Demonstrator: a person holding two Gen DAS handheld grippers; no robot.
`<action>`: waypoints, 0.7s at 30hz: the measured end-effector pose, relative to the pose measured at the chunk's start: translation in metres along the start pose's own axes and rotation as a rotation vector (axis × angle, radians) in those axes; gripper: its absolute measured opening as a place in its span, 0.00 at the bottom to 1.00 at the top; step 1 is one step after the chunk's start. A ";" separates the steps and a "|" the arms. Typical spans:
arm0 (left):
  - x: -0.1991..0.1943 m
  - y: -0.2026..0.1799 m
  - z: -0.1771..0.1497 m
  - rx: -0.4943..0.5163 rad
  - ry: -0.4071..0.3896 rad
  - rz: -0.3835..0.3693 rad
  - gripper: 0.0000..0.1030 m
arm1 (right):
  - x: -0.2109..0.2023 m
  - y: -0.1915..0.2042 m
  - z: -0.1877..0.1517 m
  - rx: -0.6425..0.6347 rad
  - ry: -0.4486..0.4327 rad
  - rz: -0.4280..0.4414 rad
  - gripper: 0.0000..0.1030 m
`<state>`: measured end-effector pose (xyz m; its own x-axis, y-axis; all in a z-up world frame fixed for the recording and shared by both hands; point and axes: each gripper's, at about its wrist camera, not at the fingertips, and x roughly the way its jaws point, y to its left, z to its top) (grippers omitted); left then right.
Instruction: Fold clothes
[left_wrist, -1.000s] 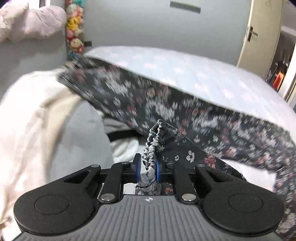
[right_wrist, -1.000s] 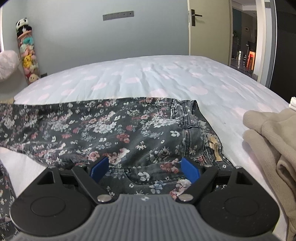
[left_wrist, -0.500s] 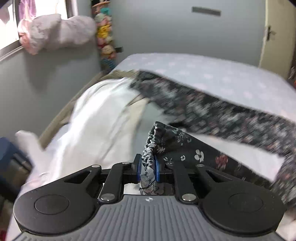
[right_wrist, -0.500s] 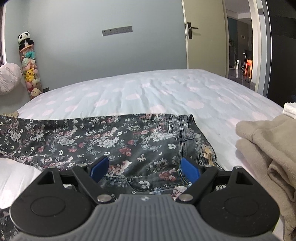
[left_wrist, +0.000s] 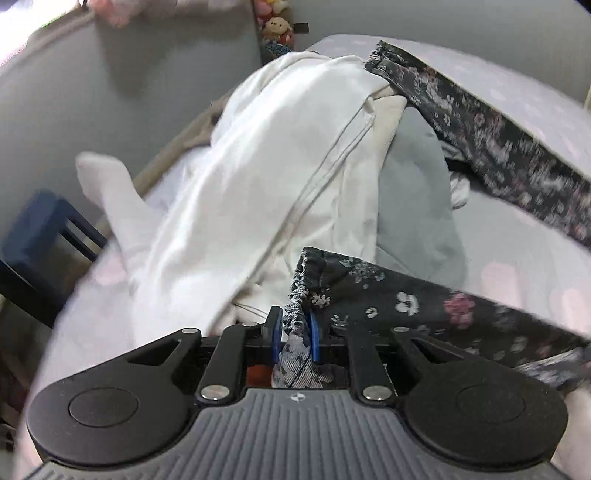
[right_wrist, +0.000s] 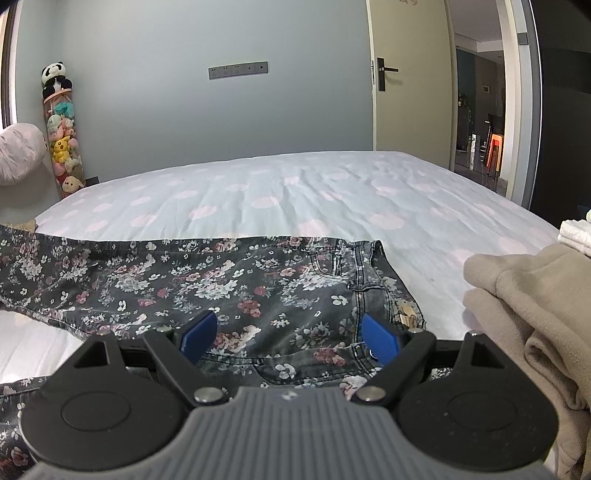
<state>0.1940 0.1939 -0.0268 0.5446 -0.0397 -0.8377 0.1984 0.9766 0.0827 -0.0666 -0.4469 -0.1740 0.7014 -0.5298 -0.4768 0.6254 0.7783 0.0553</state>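
Dark floral jeans (right_wrist: 229, 284) lie spread across the near side of the bed, waistband to the right. My right gripper (right_wrist: 290, 334) hovers just above the hip area with its blue pads wide apart and nothing between them. In the left wrist view my left gripper (left_wrist: 293, 330) is shut on the gathered hem of one floral trouser leg (left_wrist: 406, 302), which runs off to the right. The other leg (left_wrist: 498, 147) stretches diagonally across the upper right, blurred.
A heap of white garments (left_wrist: 258, 166) and a grey cloth (left_wrist: 417, 192) lie ahead of the left gripper near the bed's edge. A beige folded garment (right_wrist: 528, 314) sits at the right. A dark blue stool (left_wrist: 33, 240) stands beside the bed; plush toys (right_wrist: 61, 140) line the wall corner.
The left gripper has swung left with the trouser hem, bringing the white heap and bed edge into view. The right gripper tipped up a little; the jeans under it stayed put.
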 end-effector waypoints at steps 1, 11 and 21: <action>0.003 0.003 0.000 -0.014 0.007 -0.031 0.13 | 0.001 0.001 0.000 -0.006 0.003 -0.001 0.85; -0.018 0.001 -0.007 0.162 -0.050 -0.092 0.41 | 0.006 0.007 -0.001 -0.038 0.026 -0.006 0.85; -0.050 -0.041 -0.029 0.628 -0.034 -0.122 0.49 | 0.009 0.012 -0.003 -0.061 0.041 -0.009 0.85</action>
<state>0.1346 0.1619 -0.0040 0.5119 -0.1593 -0.8442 0.6946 0.6549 0.2976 -0.0538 -0.4410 -0.1799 0.6803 -0.5236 -0.5128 0.6089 0.7932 -0.0021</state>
